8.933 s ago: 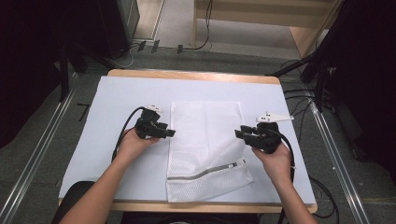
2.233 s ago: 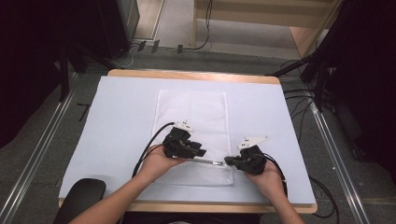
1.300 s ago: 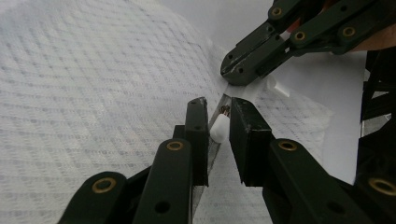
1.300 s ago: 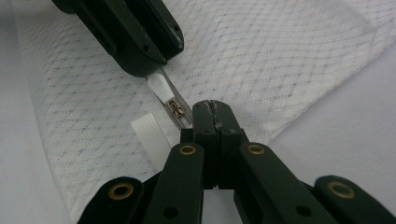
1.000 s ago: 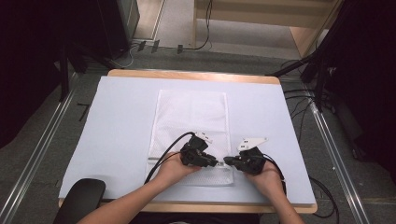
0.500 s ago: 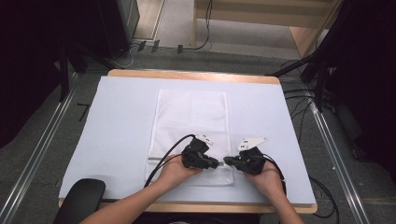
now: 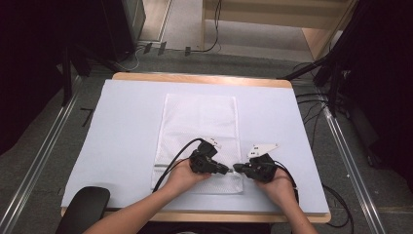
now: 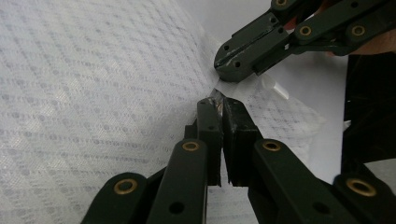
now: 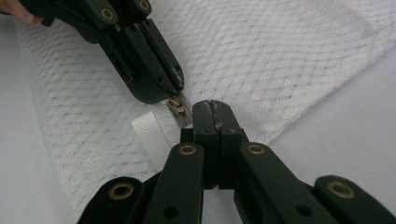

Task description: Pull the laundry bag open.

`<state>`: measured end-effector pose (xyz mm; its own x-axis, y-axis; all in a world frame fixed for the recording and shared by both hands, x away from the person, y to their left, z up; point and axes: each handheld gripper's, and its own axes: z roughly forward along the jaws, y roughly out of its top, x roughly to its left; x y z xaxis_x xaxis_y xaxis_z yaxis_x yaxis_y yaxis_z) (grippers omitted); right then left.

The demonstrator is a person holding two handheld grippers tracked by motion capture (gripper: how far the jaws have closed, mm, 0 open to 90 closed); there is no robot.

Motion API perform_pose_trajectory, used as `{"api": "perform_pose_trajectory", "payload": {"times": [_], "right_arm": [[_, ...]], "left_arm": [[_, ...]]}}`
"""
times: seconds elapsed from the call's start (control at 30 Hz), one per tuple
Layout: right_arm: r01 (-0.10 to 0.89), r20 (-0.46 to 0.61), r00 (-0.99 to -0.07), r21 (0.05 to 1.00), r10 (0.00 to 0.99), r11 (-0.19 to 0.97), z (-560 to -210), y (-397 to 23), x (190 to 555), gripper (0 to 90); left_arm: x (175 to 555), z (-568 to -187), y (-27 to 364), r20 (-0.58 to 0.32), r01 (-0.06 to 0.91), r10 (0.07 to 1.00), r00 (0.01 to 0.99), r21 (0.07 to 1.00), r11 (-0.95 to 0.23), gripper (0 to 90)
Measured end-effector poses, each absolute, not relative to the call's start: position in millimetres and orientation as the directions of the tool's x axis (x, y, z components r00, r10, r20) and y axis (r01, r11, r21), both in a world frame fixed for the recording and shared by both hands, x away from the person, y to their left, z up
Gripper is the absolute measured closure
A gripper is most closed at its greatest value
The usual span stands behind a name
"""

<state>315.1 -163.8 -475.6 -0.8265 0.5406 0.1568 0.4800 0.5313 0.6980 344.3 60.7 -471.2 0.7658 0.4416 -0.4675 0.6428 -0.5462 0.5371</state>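
A white mesh zip bag lies flat on the table, long side running away from me. Its zipper crosses the near end. My left gripper is shut on the small metal zipper pull at the right end of the zipper. In its own view the jaws pinch together at the bag's seam. My right gripper faces it tip to tip, almost touching, and is shut on the bag's edge just past the pull. A white ribbed tab lies beside the pull.
A pale cover spreads over the wooden table. A black rounded object sits at the front left corner. The left gripper's cable loops over the bag's near left part. Metal rails and cables run along both sides of the table.
Since 2.2 s ago my left gripper has slid right along the zipper until it meets the right gripper. Over the last half second both have hardly moved.
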Motion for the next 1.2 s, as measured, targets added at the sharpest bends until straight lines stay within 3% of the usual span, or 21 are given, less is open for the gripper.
{"api": "perform_pose_trajectory", "payload": {"times": [0.8, 1.2], "right_arm": [[0.456, 0.142, -0.842, 0.704, 0.521, 0.544, -476.4, -164.7, 315.8, 90.0], [0.488, 0.176, -0.833, 0.678, 0.524, 0.549, -474.1, -163.9, 319.0, 90.0]], "left_arm": [[356.4, -457.8, 89.9, -0.525, 0.683, 0.443, 0.727, 0.483, -0.548, 88.1], [357.6, -454.6, 104.5, -0.536, 0.700, 0.458, 0.709, 0.460, -0.546, 88.0]]}}
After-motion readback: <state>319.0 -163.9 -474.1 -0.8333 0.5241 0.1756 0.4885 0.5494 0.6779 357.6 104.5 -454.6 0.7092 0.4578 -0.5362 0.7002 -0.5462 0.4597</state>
